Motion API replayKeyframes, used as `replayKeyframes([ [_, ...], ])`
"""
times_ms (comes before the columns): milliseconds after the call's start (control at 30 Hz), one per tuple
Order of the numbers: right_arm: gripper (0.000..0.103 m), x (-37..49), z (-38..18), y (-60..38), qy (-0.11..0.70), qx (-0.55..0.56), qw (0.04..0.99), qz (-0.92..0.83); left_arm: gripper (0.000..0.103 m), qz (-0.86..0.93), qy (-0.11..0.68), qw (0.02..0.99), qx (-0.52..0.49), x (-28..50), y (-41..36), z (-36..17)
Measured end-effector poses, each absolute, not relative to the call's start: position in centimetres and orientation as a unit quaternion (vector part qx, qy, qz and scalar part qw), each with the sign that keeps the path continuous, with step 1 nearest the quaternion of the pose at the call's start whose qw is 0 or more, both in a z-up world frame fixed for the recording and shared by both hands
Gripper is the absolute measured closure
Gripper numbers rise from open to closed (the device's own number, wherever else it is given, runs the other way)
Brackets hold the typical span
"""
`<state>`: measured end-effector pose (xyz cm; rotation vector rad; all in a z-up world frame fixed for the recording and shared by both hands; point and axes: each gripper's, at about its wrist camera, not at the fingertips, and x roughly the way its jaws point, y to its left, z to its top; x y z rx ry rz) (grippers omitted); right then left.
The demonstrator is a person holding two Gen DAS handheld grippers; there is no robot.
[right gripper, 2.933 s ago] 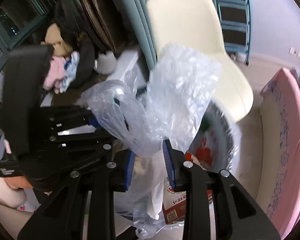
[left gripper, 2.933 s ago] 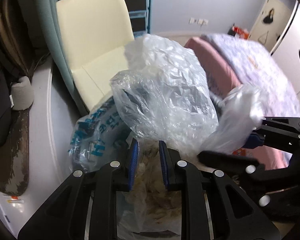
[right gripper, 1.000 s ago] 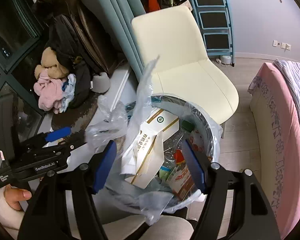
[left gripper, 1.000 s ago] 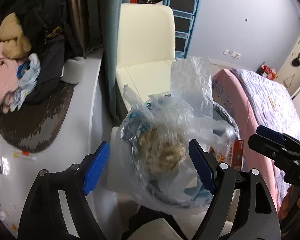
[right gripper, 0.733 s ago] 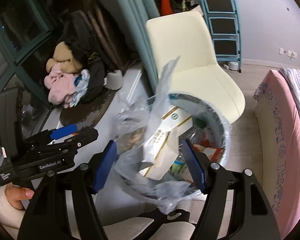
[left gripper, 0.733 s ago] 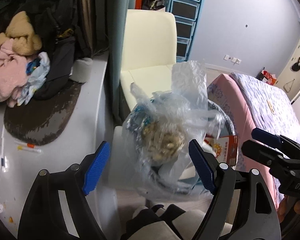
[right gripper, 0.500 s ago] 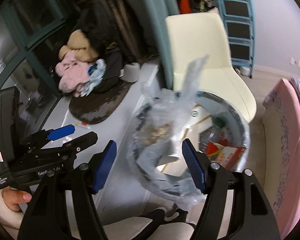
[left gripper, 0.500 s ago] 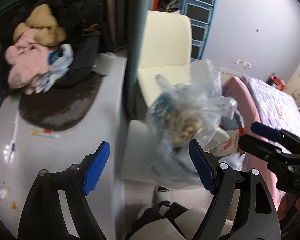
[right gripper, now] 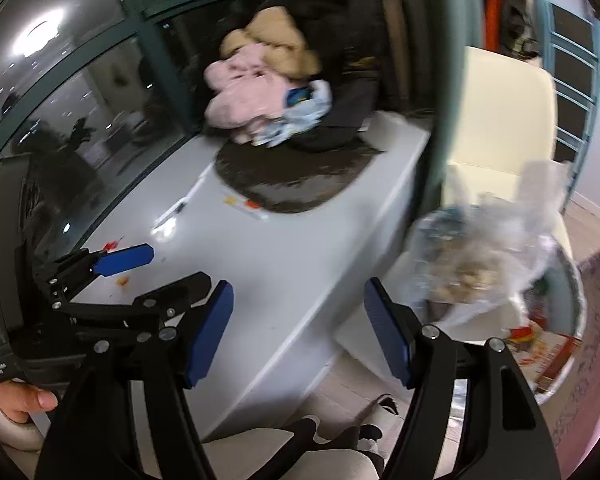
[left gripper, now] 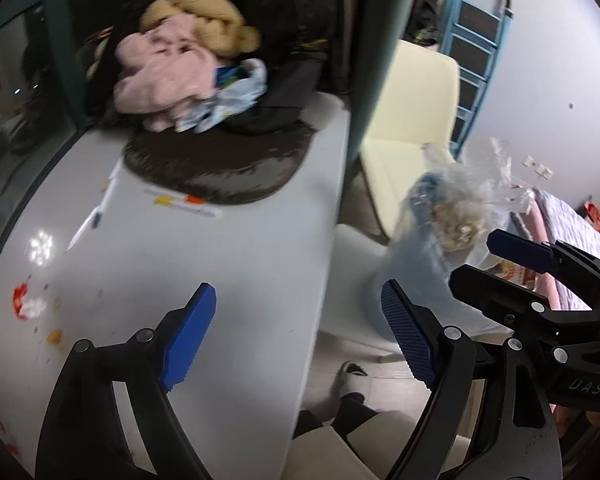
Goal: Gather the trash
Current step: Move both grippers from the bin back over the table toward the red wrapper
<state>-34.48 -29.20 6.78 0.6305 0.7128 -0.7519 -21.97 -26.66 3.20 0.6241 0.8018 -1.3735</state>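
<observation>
A round trash bin (right gripper: 572,300) lined with a clear plastic bag (right gripper: 484,264) stands on the floor beside the white table (left gripper: 220,264); the bag (left gripper: 452,216) bulges with pale scraps and packaging. Small red and white litter (left gripper: 28,304) lies on the table at the left, and orange crumbs (right gripper: 122,280) lie near it. My left gripper (left gripper: 296,292) hangs over the table's edge, its jaws opening with nothing between them. My right gripper (right gripper: 300,286) is open and holds nothing, left of the bin. Each gripper shows in the other's view: the right gripper (left gripper: 488,260) and the left gripper (right gripper: 160,272).
A dark mat (left gripper: 220,168) at the table's back carries pink and tan clothes (left gripper: 168,76). Pens (left gripper: 188,204) lie in front of it. A cream chair (left gripper: 412,120) stands behind the bin, a pink bed (left gripper: 572,232) at the right. The person's legs (right gripper: 332,448) are below.
Both grippers have swung left, away from the bin and over the white table. The bagged bin has slid from the middle of each view to the right side.
</observation>
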Motion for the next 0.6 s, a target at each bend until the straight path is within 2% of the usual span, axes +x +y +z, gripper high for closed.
replayKeyframes([
  [600, 0.038, -19.6, 6.2, -25.1, 0.397, 0.223, 0.870, -0.190, 0.021, -0.456, 0.425, 0.759, 0.188, -9.1, -18.0, 2.2],
])
